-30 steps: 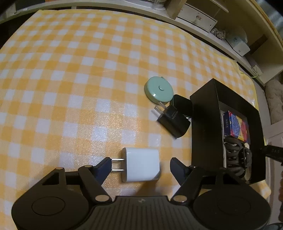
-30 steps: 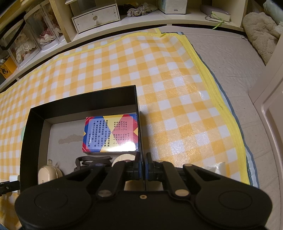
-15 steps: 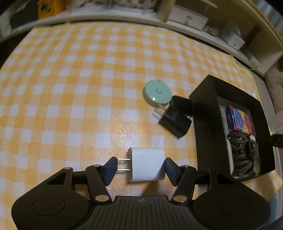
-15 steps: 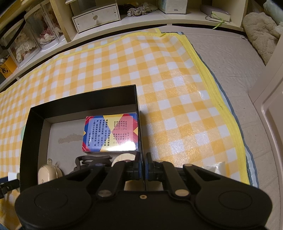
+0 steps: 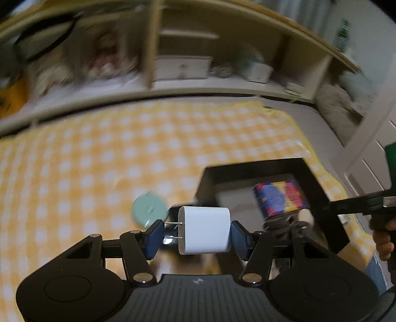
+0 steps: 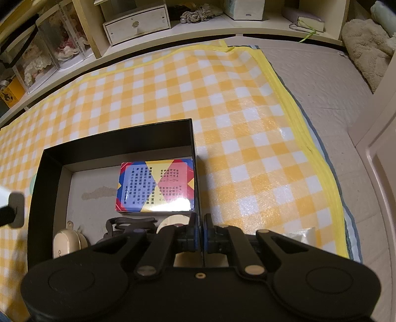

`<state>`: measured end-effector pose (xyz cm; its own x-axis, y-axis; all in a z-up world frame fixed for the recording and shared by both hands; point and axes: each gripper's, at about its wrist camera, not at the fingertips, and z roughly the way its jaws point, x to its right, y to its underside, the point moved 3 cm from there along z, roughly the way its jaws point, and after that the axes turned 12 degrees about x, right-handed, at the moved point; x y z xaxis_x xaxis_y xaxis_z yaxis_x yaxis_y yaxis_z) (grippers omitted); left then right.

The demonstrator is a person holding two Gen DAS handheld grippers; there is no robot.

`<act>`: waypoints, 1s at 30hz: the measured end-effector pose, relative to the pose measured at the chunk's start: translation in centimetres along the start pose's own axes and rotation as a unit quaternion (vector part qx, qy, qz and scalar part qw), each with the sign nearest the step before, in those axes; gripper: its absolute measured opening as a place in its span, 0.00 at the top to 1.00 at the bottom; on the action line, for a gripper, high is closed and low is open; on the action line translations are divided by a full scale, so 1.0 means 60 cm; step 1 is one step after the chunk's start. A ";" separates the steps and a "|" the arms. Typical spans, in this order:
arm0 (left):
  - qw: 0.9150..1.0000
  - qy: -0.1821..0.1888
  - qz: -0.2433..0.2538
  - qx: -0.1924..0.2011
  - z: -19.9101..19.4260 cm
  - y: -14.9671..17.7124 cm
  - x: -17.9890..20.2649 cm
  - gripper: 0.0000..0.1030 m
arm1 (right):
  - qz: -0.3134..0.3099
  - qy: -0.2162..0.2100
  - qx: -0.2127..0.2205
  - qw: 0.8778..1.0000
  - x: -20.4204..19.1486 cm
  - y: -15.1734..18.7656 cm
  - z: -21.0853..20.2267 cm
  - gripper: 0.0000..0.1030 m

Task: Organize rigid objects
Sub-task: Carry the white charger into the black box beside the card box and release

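Observation:
My left gripper (image 5: 195, 235) is shut on a white plug charger (image 5: 204, 230), prongs pointing left, and holds it in the air near the black box (image 5: 257, 166). A green round tape measure (image 5: 148, 210) lies on the checked cloth, with a dark charger mostly hidden behind the white one. My right gripper (image 6: 201, 231) is shut on the right wall of the black box (image 6: 111, 135). Inside the box lie a colourful card box (image 6: 157, 185), a cream case (image 6: 65, 244) and a dark strap (image 6: 128, 221).
The yellow checked cloth (image 6: 247, 104) covers the floor, with a grey mat (image 6: 321, 74) to its right. Shelves with a white drawer box (image 6: 137, 23) line the far side. A white door panel (image 6: 381, 148) stands at the right.
My left gripper has closed on the white charger, lifted it off the cloth and swung toward the box; that view is blurred by motion. The right gripper has not moved.

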<state>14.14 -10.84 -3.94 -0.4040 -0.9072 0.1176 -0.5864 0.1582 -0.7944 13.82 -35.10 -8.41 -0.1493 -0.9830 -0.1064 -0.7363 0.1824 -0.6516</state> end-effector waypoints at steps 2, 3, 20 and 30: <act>0.999 0.027 0.047 -0.004 0.017 -0.015 0.028 0.43 | 0.001 -0.002 0.000 1.000 0.000 -0.001 0.001 0.95; 0.996 0.039 0.074 -0.010 0.028 -0.018 0.042 0.43 | 0.001 -0.002 0.000 1.000 0.000 -0.001 0.001 0.95; 0.883 0.166 0.427 -0.101 0.178 0.001 0.167 0.43 | 0.007 -0.013 0.004 1.000 0.006 -0.002 0.003 0.95; 0.848 0.218 0.474 -0.094 0.209 0.001 0.176 0.42 | 0.005 -0.013 0.004 1.000 0.004 -0.002 0.005 0.94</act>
<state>18.63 -25.33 -10.24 -0.9536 -0.1135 -0.2787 0.0622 0.8318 -0.5516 14.10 -35.38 -8.58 -0.1400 -0.9813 -0.1320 -0.7298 0.1923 -0.6560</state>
